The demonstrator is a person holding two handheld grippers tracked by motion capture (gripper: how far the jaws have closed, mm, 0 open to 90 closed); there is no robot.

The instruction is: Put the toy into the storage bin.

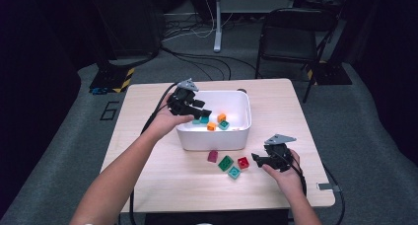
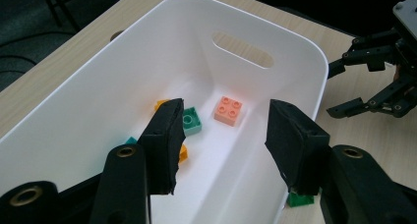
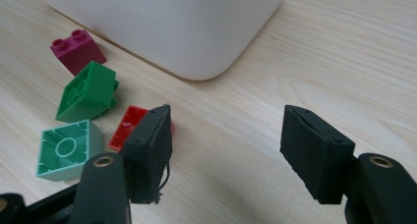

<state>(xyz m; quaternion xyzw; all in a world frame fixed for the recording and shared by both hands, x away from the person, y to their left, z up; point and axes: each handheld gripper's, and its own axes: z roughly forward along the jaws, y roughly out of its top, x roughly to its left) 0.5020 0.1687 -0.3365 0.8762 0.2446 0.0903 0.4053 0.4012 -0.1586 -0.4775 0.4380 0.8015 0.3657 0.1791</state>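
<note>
Work in hand: plastic building bricks go from the table [image 1: 162, 185] into the white tub [image 1: 244, 117]. Left gripper [image 2: 222, 145] hangs over the tub, jaws spread, nothing between them; orange and teal bricks lie on the tub floor below. Right gripper [image 3: 226, 150] sits low over the table, jaws wide apart and empty, the red brick [image 3: 129, 128] just beside its left pad. Near it lie a green brick [image 3: 86, 91], a maroon brick [image 3: 77, 49] and a pale green brick [image 3: 66, 148], hollow side up.

Judgement: the bricks are light, rigid, smooth-sided, liable to skid. Pinch across two flat opposite walls, not the studs.
</note>
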